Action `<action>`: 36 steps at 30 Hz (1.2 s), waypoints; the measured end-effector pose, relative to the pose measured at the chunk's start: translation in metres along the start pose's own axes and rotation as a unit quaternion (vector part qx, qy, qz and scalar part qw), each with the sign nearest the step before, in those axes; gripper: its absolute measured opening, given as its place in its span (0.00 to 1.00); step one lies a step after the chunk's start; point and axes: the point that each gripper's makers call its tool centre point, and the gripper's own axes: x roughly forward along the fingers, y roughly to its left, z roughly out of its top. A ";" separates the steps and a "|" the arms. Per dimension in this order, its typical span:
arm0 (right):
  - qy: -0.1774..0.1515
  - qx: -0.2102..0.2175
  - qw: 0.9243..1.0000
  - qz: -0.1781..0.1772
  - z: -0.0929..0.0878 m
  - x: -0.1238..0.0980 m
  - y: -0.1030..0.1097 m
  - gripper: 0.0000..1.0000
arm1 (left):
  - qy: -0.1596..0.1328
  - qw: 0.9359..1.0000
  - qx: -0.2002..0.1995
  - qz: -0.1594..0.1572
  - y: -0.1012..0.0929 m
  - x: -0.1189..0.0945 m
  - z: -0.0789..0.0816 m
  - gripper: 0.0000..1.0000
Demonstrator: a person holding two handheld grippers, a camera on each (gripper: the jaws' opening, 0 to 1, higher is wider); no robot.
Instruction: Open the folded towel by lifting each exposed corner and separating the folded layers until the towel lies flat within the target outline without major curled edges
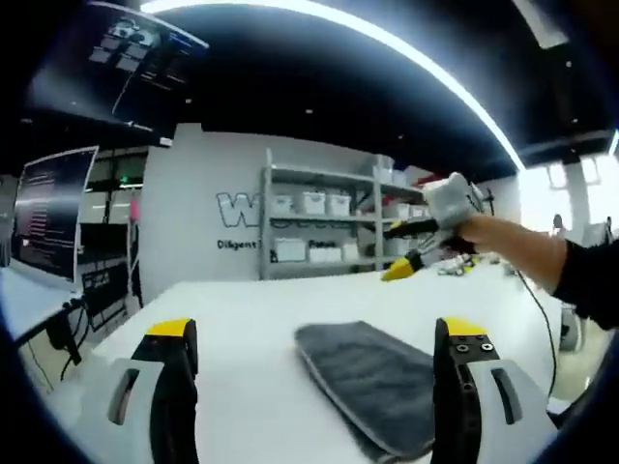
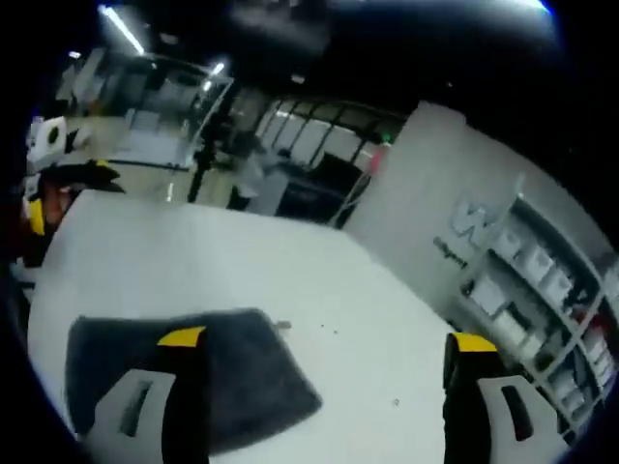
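In the left gripper view, monitors [image 1: 53, 208] stood at the far left beside the white tabletop [image 1: 242, 309]. The left tool [image 1: 314, 362] hovered above the tabletop with its yellow-tipped jaws spread wide and nothing between them. Between and beyond those jaws lay the folded grey towel [image 1: 372, 382], flat on the tabletop and running toward the right jaw. Behind it, against the wall, stood a shelf [image 1: 324, 227] loaded with white bins. Farther right, a hand [image 1: 508, 246] held the right tool [image 1: 401, 271] in the air above the far side of the tabletop, well apart from the towel.

In the right gripper view, the towel [image 2: 242, 372] lay at lower left, partly behind the left jaw. The right tool [image 2: 329, 372] had its jaws spread, gripping nothing. The shelf [image 2: 546, 290] stood at the right.
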 end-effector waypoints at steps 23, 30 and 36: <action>-0.069 0.056 0.992 -0.091 -0.029 -0.110 0.046 1.00 | 0.082 0.996 0.005 -0.036 0.026 0.003 -0.043 1.00; -0.089 0.055 0.990 -0.097 -0.021 -0.116 0.081 1.00 | 0.117 0.987 0.043 -0.103 0.016 0.016 -0.044 1.00; -0.089 0.024 0.989 -0.114 -0.012 -0.123 0.093 1.00 | 0.106 0.986 0.067 -0.106 0.026 0.026 -0.024 0.98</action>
